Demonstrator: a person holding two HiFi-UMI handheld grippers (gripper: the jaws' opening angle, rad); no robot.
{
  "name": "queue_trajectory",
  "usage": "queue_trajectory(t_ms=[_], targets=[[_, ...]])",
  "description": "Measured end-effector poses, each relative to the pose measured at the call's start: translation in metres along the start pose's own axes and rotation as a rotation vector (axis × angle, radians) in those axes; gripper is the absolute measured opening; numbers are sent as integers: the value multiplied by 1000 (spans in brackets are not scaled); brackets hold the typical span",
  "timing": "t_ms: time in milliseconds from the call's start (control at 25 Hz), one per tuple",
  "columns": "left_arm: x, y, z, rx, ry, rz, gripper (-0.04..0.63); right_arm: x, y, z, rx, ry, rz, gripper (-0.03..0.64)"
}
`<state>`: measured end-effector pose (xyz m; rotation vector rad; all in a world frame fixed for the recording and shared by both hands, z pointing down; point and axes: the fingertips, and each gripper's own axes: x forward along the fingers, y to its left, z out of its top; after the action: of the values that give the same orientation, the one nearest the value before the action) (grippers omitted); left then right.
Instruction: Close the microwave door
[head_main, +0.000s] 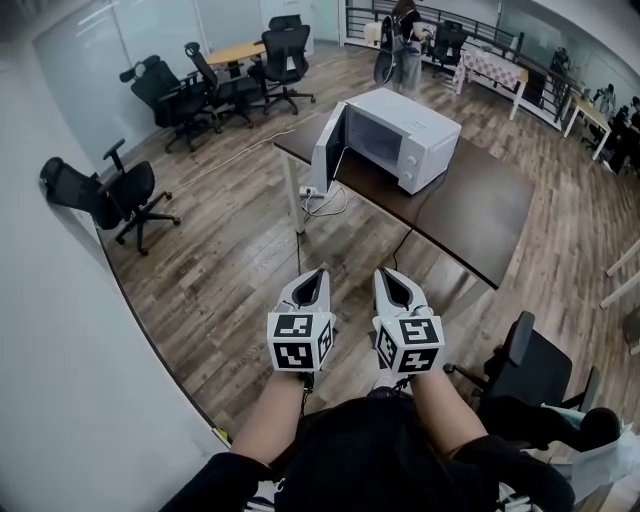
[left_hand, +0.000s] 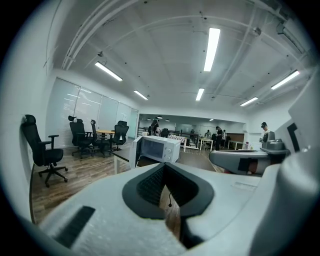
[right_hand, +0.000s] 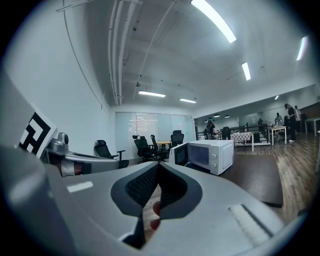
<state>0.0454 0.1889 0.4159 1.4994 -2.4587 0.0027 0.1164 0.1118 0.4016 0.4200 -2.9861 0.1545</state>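
Note:
A white microwave (head_main: 415, 140) stands on a dark table (head_main: 480, 210) well ahead of me. Its door (head_main: 327, 152) hangs open on the left side, showing the dark cavity. Both grippers are held side by side low in the head view, far short of the table. The left gripper (head_main: 313, 274) is shut with nothing in it, and so is the right gripper (head_main: 388, 274). In the left gripper view the microwave (left_hand: 162, 148) and its open door (left_hand: 135, 152) show small above the gripper (left_hand: 165, 167). From the right gripper (right_hand: 157, 167), the microwave (right_hand: 212, 155) sits to the right.
Wooden floor lies between me and the table. Black office chairs (head_main: 110, 195) stand at the left and far back (head_main: 215, 85); another chair (head_main: 525, 375) is close at my right. A white cable (head_main: 320, 200) trails under the table. A person (head_main: 405, 45) stands far behind.

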Motion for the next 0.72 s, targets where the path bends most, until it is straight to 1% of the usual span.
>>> queue_trajectory(t_ms=[200, 360, 480, 720], targets=[[7, 14, -2, -5, 15, 10, 8, 16, 1, -4, 72, 18, 24, 9], [17, 28, -2, -15, 22, 21, 8, 34, -1, -5, 74, 19, 28, 9], [28, 35, -1, -8, 27, 18, 8, 50, -3, -5, 79, 19, 34, 9], [62, 53, 7, -2, 27, 20, 8, 86, -17, -2, 103, 12, 41, 9]])
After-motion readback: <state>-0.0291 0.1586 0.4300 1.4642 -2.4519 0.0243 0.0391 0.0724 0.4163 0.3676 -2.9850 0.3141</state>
